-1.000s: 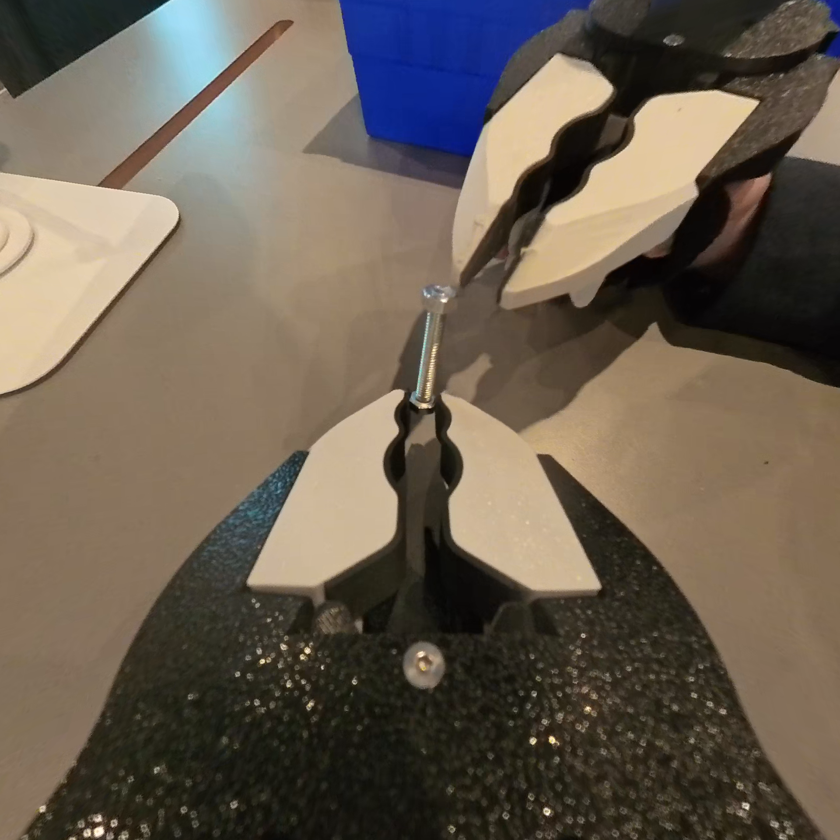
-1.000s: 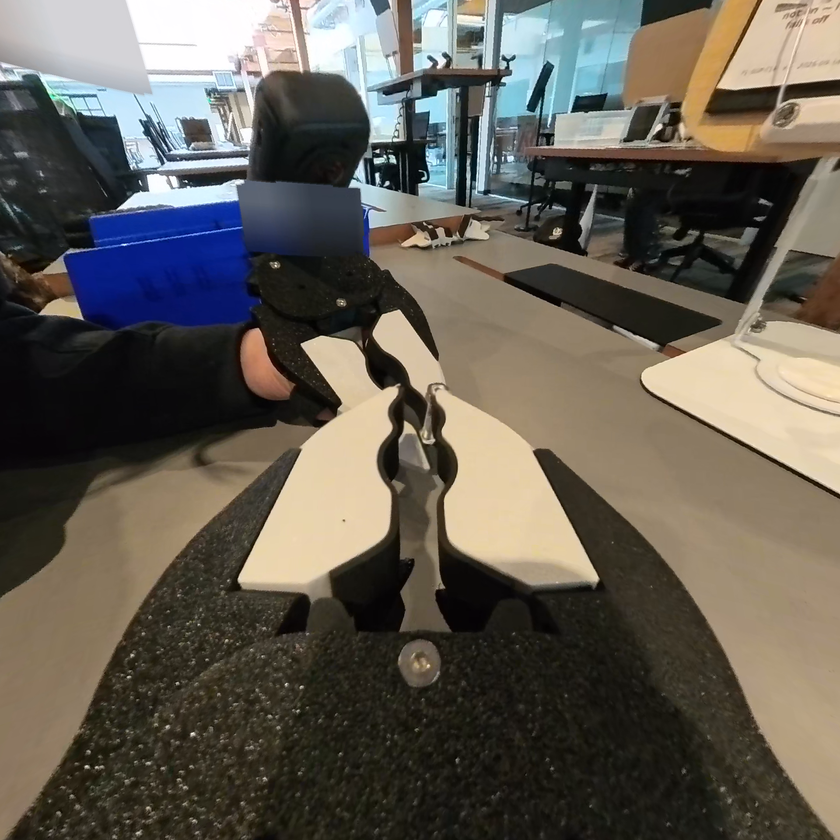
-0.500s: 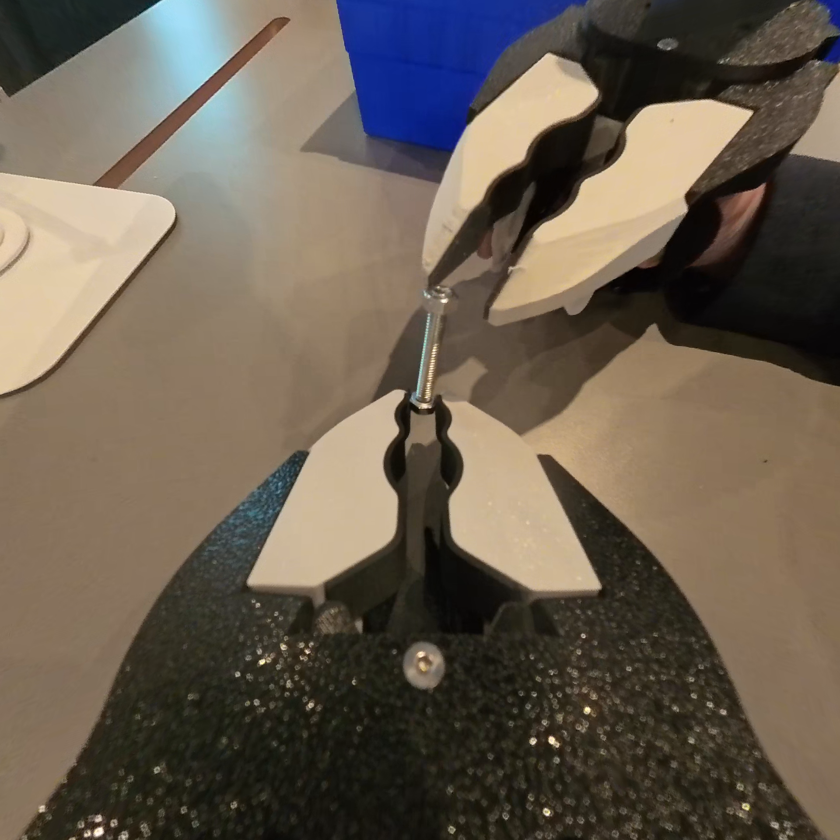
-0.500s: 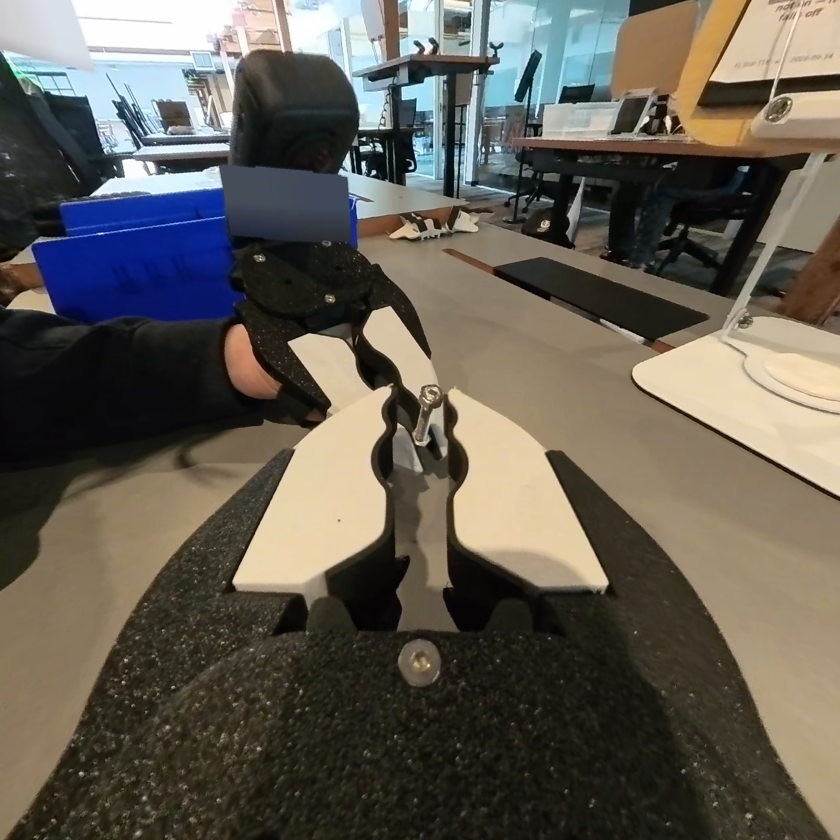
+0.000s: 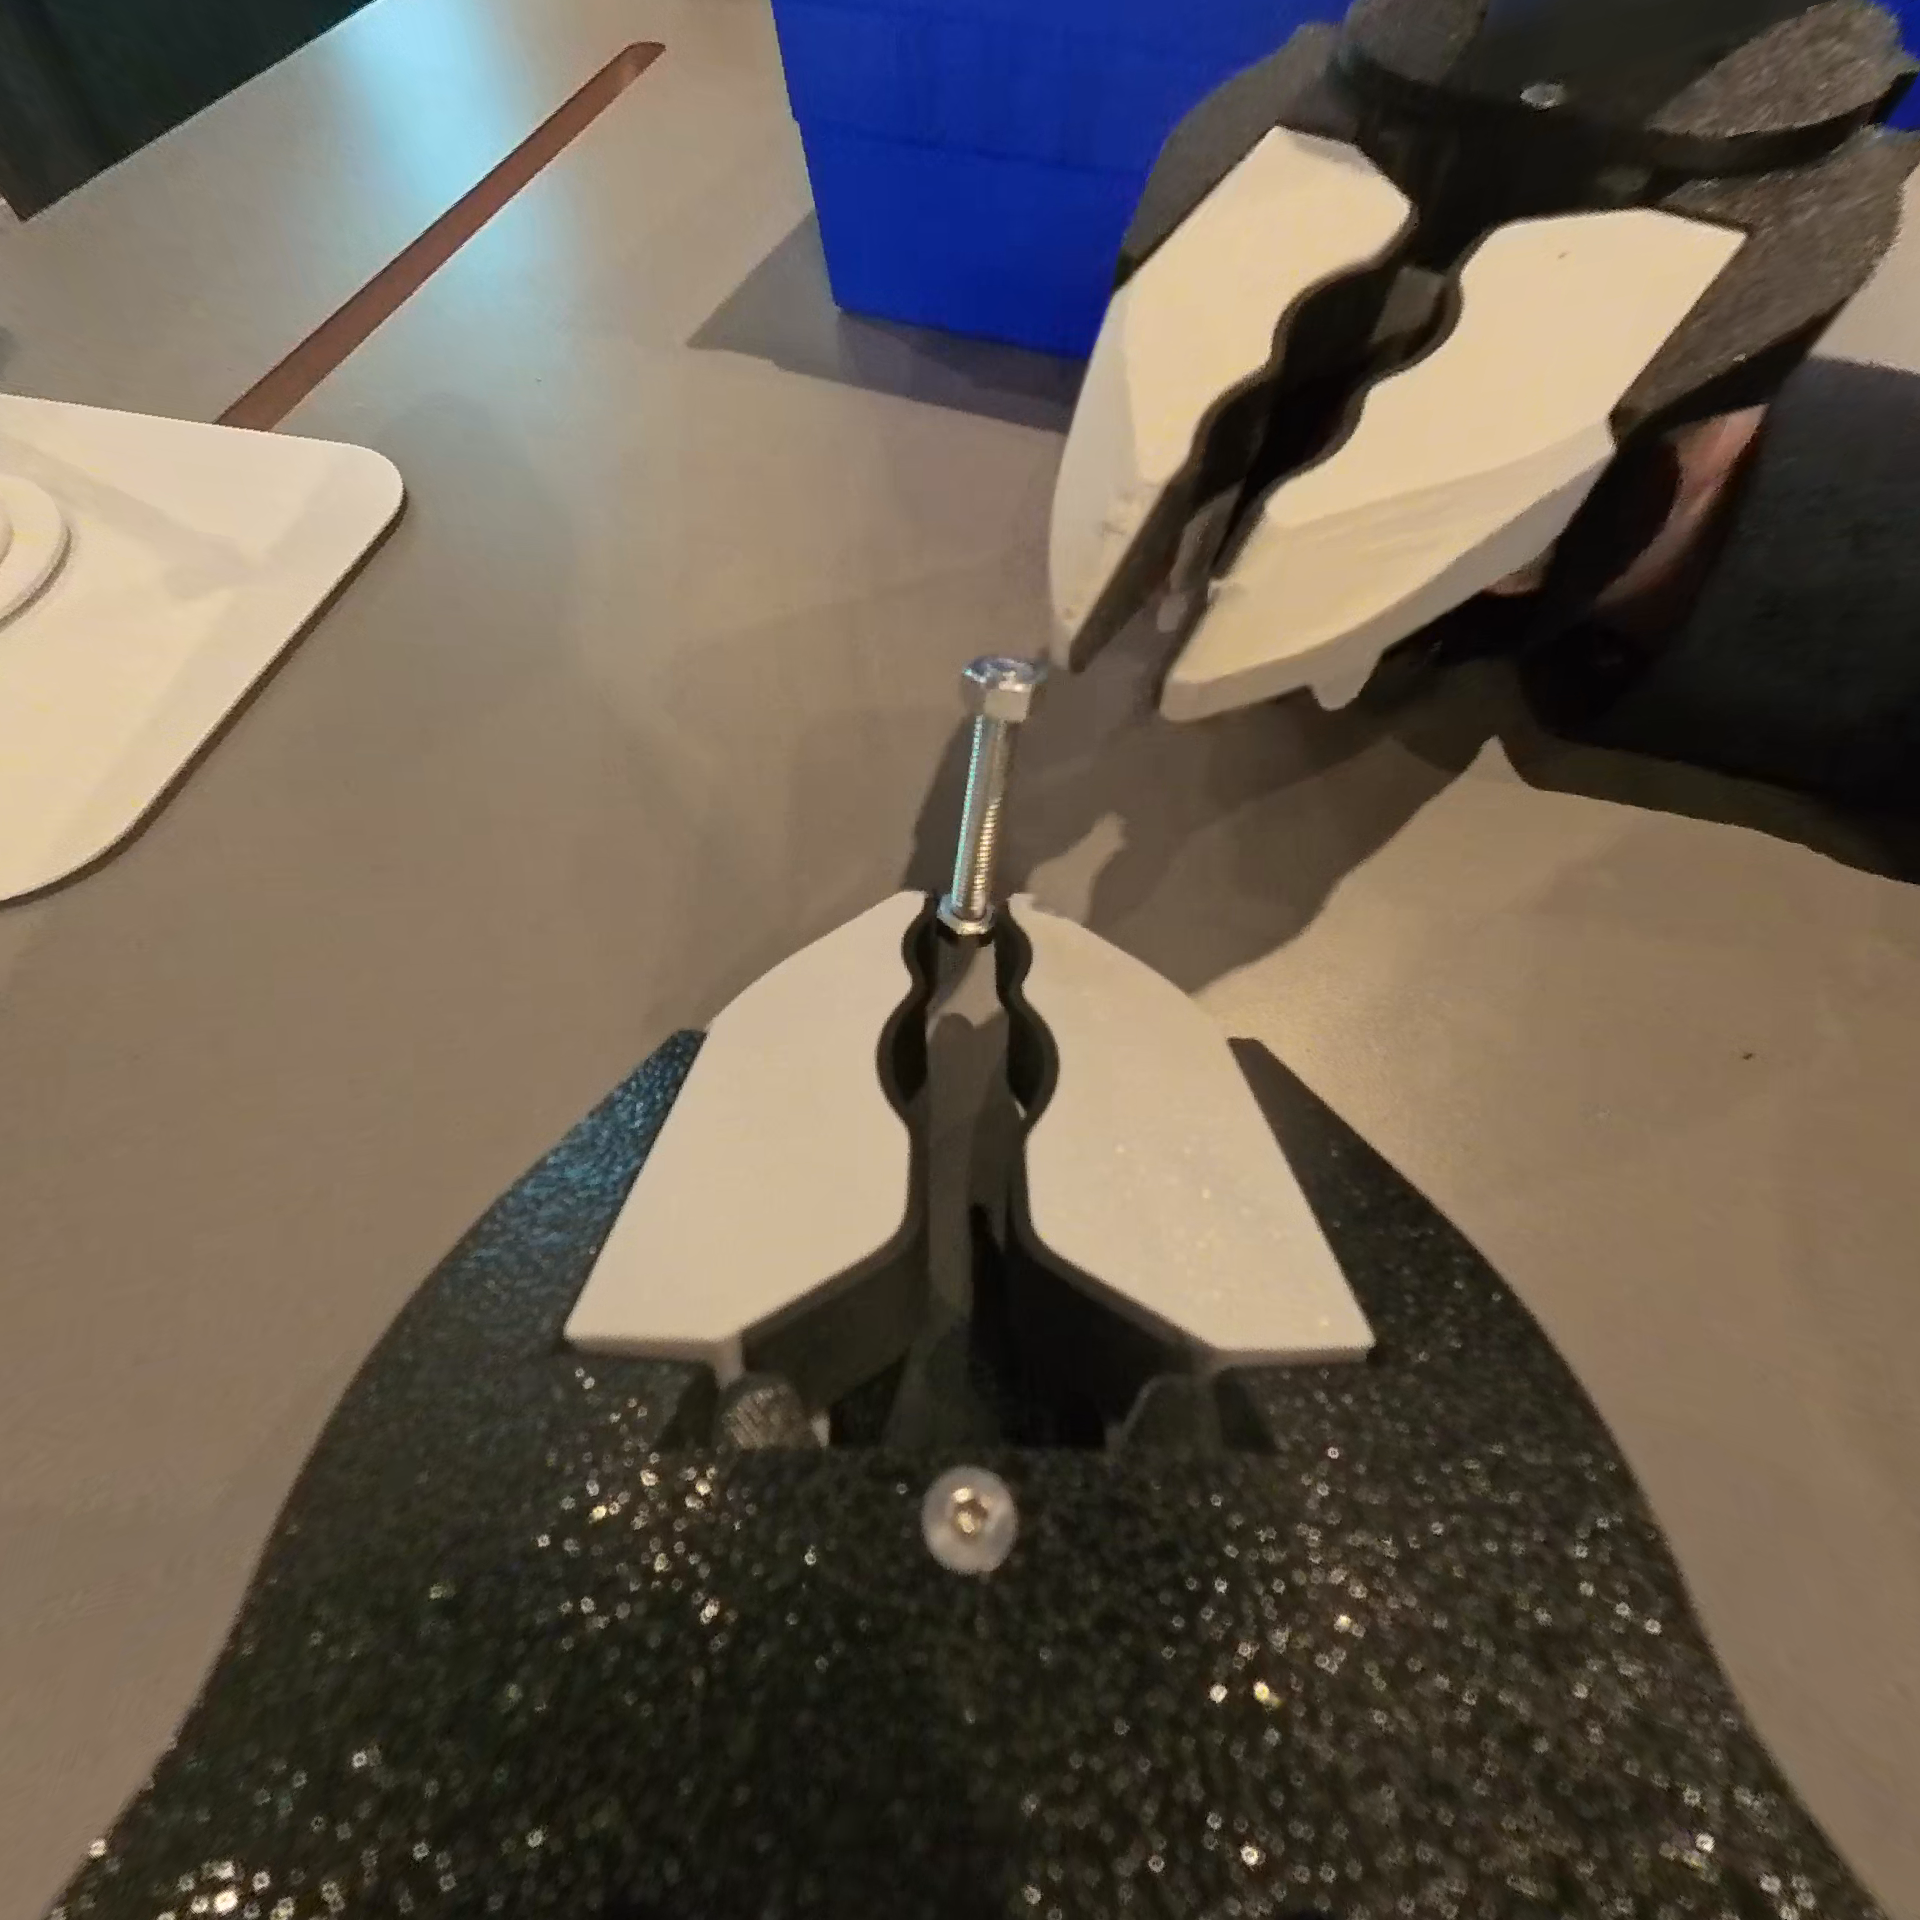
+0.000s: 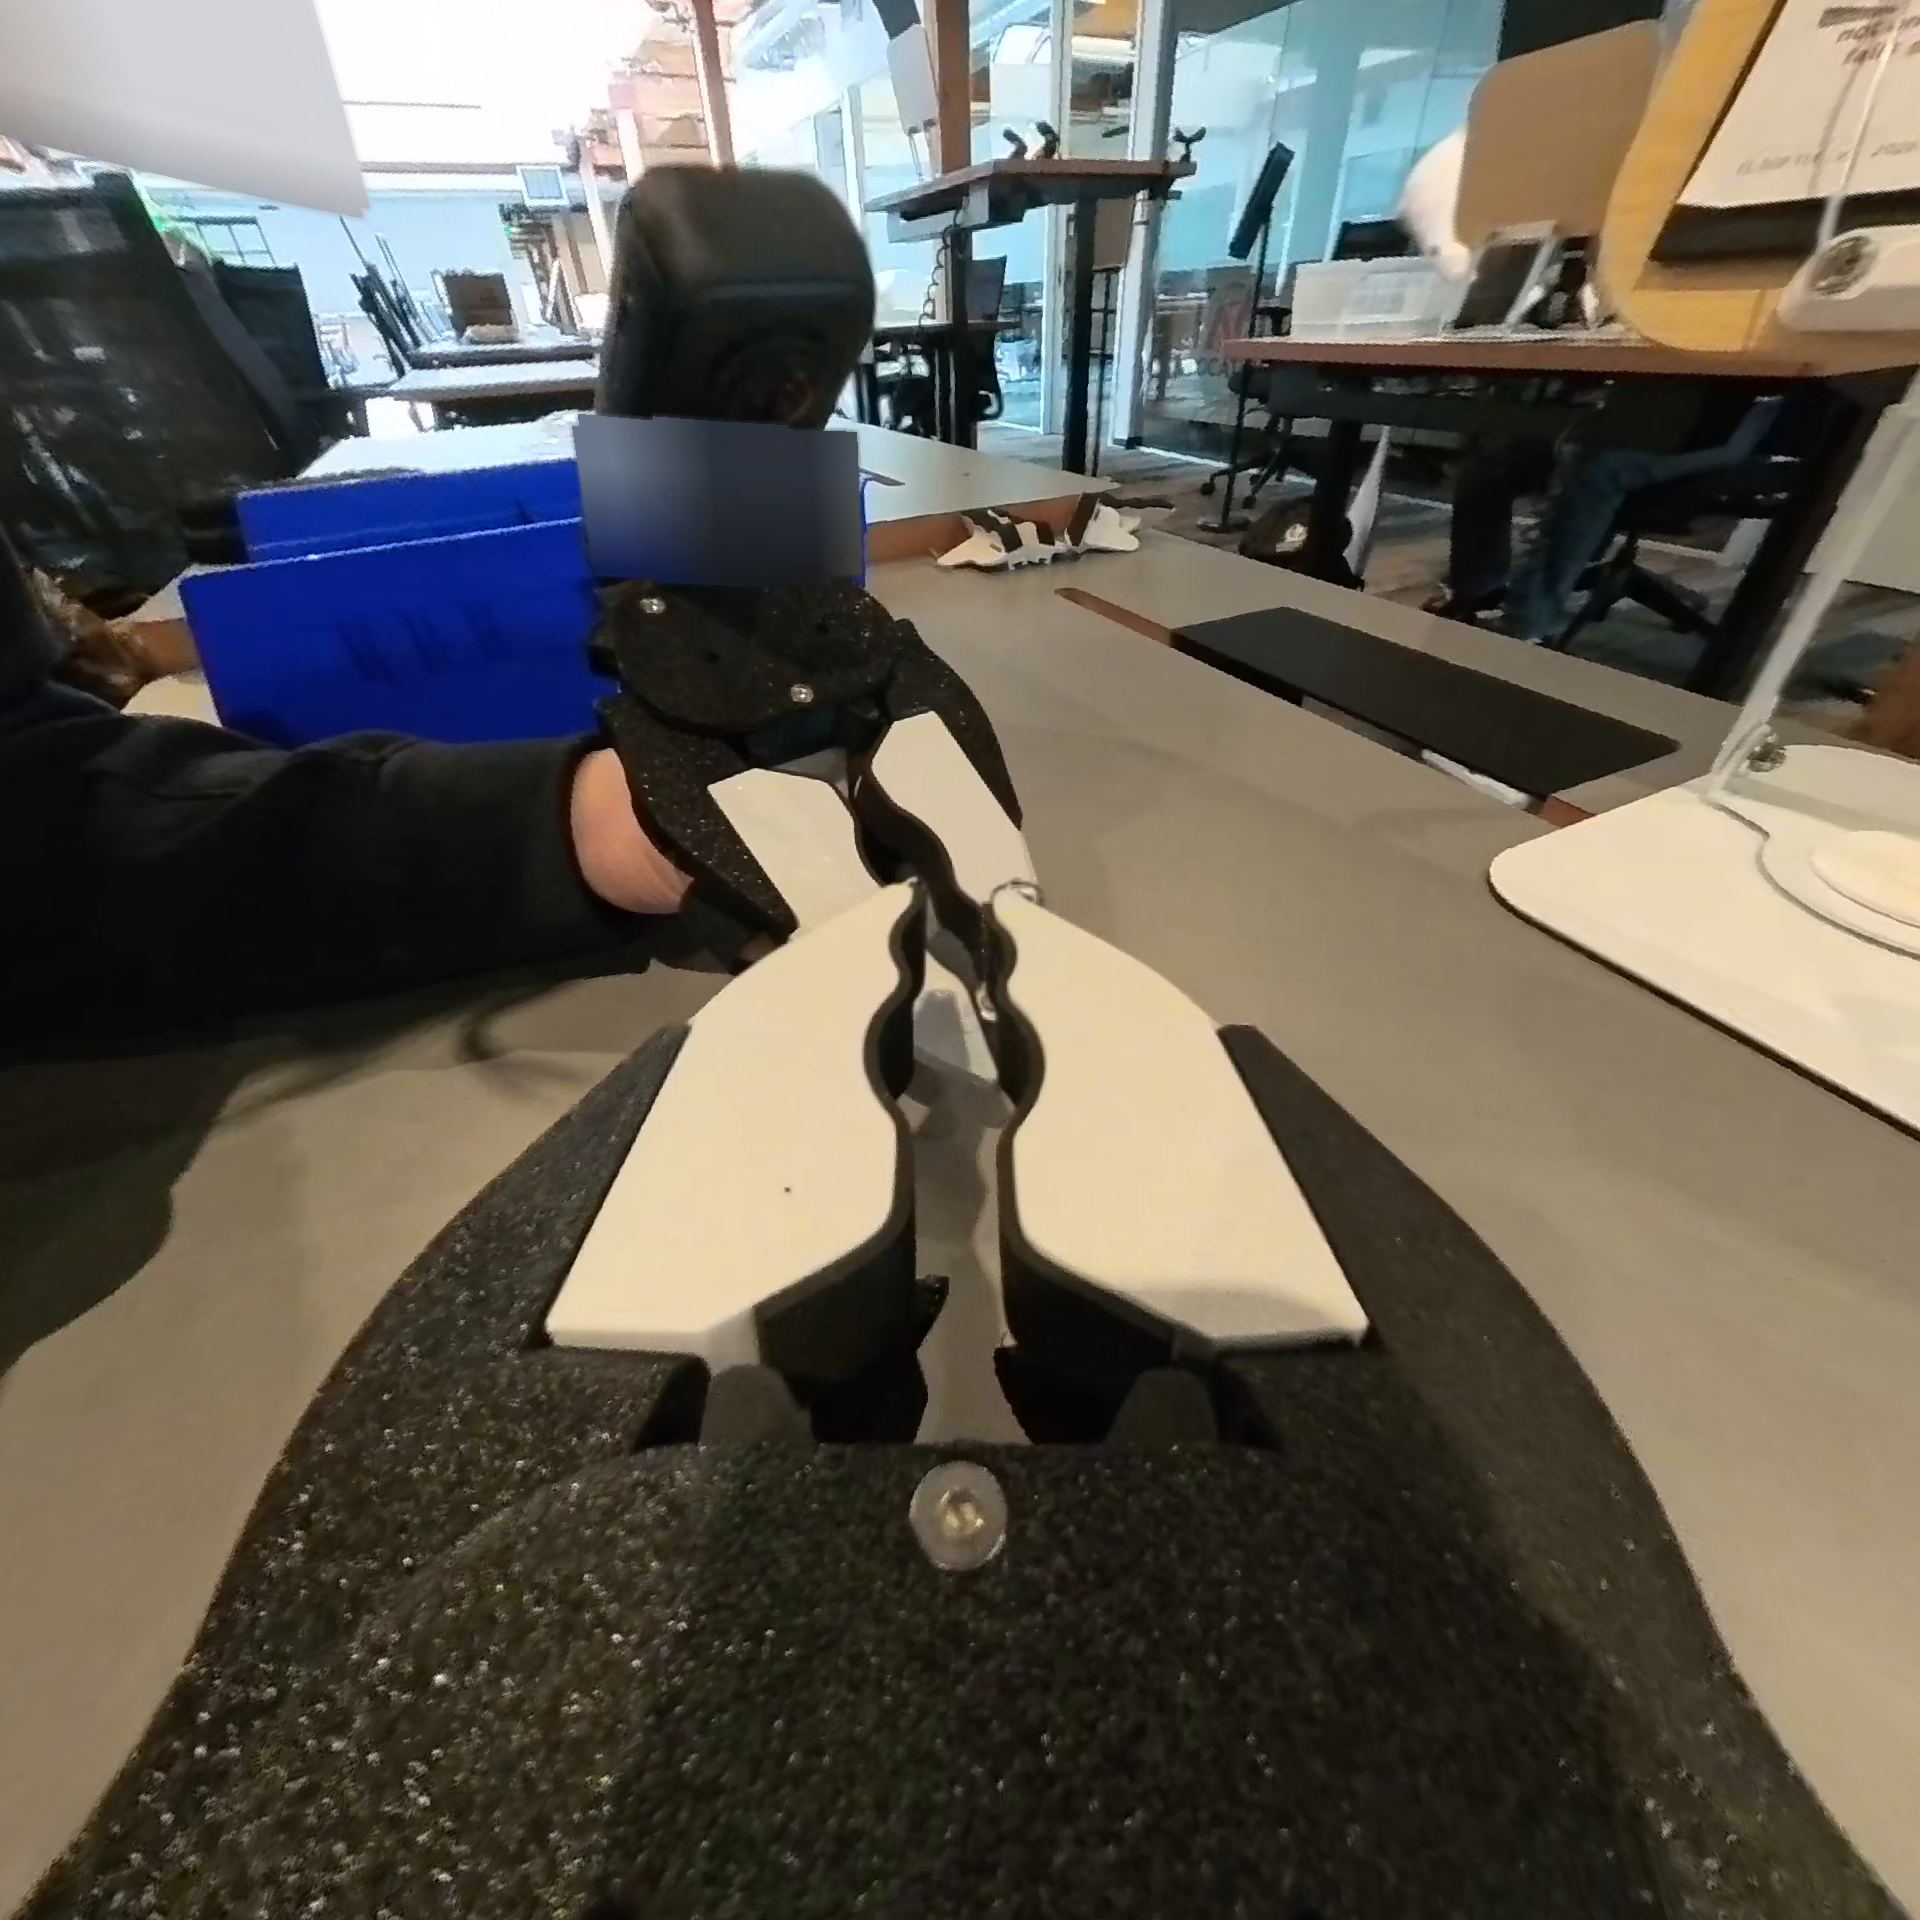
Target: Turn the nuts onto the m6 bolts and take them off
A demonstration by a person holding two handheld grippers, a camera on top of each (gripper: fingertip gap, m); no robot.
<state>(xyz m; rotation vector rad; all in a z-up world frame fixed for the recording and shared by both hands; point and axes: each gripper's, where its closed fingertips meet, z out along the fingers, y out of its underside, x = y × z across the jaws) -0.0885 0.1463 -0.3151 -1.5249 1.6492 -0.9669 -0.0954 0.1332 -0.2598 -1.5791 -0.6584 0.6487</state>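
My left gripper (image 5: 968, 904) is shut on a small nut (image 5: 966, 920) at its fingertips. A silver M6 bolt (image 5: 982, 800) is threaded in the nut and sticks forward and up, ending in its head (image 5: 997, 675). My right gripper (image 5: 1127, 675) comes in from the upper right, with its dark fingertip just beside the bolt head on the right. Its jaws stand nearly together with a narrow gap and hold nothing. In the right wrist view my right gripper (image 6: 956, 899) hides most of the bolt. The left gripper's fingers (image 6: 935, 800) show behind it.
A blue bin (image 5: 935, 156) stands behind the grippers on the grey table (image 5: 520, 831). A white base plate (image 5: 156, 623) lies to the left and also shows in the right wrist view (image 6: 1714, 935). A black mat (image 6: 1423, 686) lies farther off. A dark sleeve (image 5: 1818, 675) holds the right gripper. My hands' fingertips stand some 6 cm from each other.
Half a second ago the right gripper's jaws were wider and stood around the bolt head. They have now closed and drawn off to the right. The left gripper has kept still.
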